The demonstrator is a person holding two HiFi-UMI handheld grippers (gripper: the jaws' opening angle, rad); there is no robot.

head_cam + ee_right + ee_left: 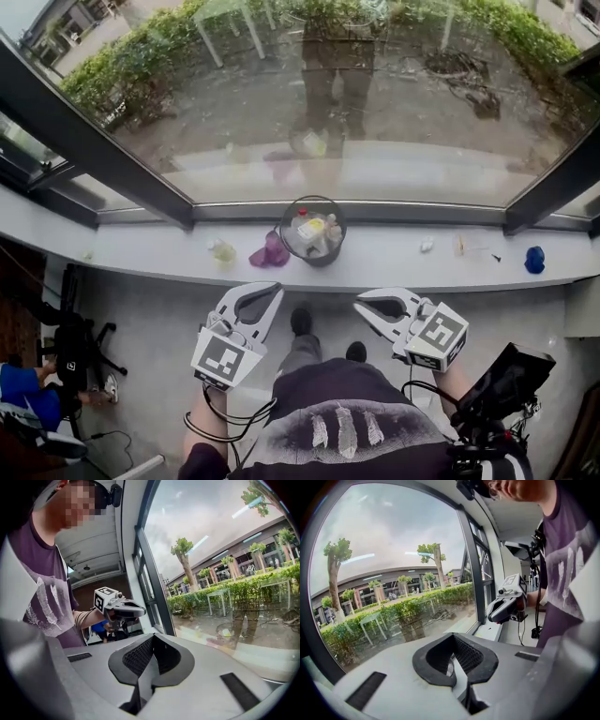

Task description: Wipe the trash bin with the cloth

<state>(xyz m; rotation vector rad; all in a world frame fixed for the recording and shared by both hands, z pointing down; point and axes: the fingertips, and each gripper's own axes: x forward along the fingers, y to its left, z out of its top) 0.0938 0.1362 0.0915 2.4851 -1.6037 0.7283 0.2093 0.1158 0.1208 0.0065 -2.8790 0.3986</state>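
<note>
- The left gripper (265, 291) is held out in front of the person's torso (342, 422), over the floor (159, 323) and short of the sill (150, 251). It points towards the window (375, 103), tilted a little down and angled slightly inward.
- Its jaws are pressed together, with nothing between the pads. The left gripper view shows only glass and the hedge beyond them.
- The right gripper (367, 302) is held level with the left one on the other side of the torso, also short of the sill. Its tips lean inward towards the left gripper.
- Its jaws are likewise closed and empty.
- The two grippers are apart, with the person's shoes (301, 322) showing on the floor between them.
- Both forearms reach forward from the body, and a cable loops round the left wrist (208, 412).
- The bin (324, 257) stands upright on the sill against the window frame. It is ahead of both grippers, roughly midway between them, and there is rubbish inside.
- The purple cloth (270, 252) lies crumpled on the sill just left of the bin. Neither gripper touches it.
- A blue thing (534, 260) sits far to the right on the sill.
</note>
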